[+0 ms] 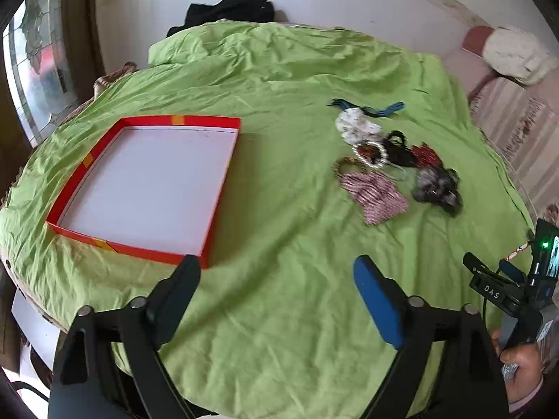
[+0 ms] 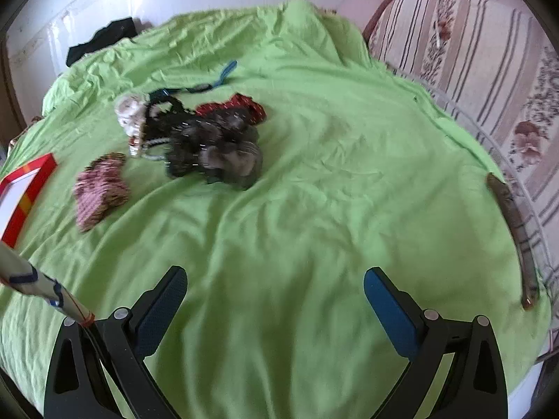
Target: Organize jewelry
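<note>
Now, near to far:
Left gripper: jaws spread wide with nothing between them, only bare green sheet below.
Right gripper: jaws also apart and empty, over the same sheet.
Hand: at the lower right edge of the left view, wrapped around the other gripper's handle.
Red tray: shallow, white inside, lying flat on the sheet just beyond the left gripper's left finger; nothing in it.
Pink striped scrunchie: nearest piece of the pile, well to the right of the tray.
Grey scrunchie: just right of the pink one.
Pearl bracelet: behind the pink scrunchie, touching a black band.
Red scrunchie: beside the black band.
White scrunchie: farther back.
Blue band: farthest in the pile.
Black cloth: at the far edge.
</note>
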The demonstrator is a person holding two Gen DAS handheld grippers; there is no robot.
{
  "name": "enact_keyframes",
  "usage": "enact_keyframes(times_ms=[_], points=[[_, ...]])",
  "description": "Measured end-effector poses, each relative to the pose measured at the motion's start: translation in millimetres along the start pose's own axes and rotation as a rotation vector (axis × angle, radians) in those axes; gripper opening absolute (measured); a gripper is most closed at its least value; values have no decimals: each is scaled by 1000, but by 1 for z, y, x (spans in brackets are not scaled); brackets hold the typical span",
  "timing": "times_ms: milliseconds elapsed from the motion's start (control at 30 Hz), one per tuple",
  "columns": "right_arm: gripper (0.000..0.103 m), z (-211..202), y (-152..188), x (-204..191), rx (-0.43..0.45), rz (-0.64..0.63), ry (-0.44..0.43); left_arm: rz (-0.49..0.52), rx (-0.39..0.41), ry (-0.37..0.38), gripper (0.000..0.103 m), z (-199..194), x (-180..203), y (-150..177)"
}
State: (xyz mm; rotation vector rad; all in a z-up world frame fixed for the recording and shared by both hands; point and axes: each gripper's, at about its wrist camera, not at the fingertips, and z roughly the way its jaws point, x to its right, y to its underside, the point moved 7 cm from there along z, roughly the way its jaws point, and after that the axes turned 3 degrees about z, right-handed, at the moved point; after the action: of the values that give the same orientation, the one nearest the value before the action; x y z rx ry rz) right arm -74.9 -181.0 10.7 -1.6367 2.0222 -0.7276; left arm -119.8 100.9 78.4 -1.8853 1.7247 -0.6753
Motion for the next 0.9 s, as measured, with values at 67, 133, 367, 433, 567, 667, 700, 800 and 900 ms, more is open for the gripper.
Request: enact_keyframes(times_ms=[67,133,367,433,567,667,700,800,900], points=[[102,-10,4,-3,19,0,8,30,12,9,91,-4,8,5],[102,-20,7,-6,40,1,11,57,6,19,91,-6,16,9],[102,-41,14,-20,63,18,-27,120,-16,-44,91,-4,23,20],[102,-42,16,-25,62,6,-33,122,-24,-40,91,-3,20,23],[102,-39,21,-30,37,-7,-57,114,-39,-28,91,-1,17,26],[102,-35,24,-30,24,-5,-54,116,-45,-34,91,2,18,27],[102,-34,24,-29,23,-4,-48,117,-47,-33,91,3,17,28],[102,-33,24,-24,25,10,-40,121,-52,-35,91,5,18,29],[102,-34,23,-20,30,25,-36,129,-56,-35,91,7,21,29]])
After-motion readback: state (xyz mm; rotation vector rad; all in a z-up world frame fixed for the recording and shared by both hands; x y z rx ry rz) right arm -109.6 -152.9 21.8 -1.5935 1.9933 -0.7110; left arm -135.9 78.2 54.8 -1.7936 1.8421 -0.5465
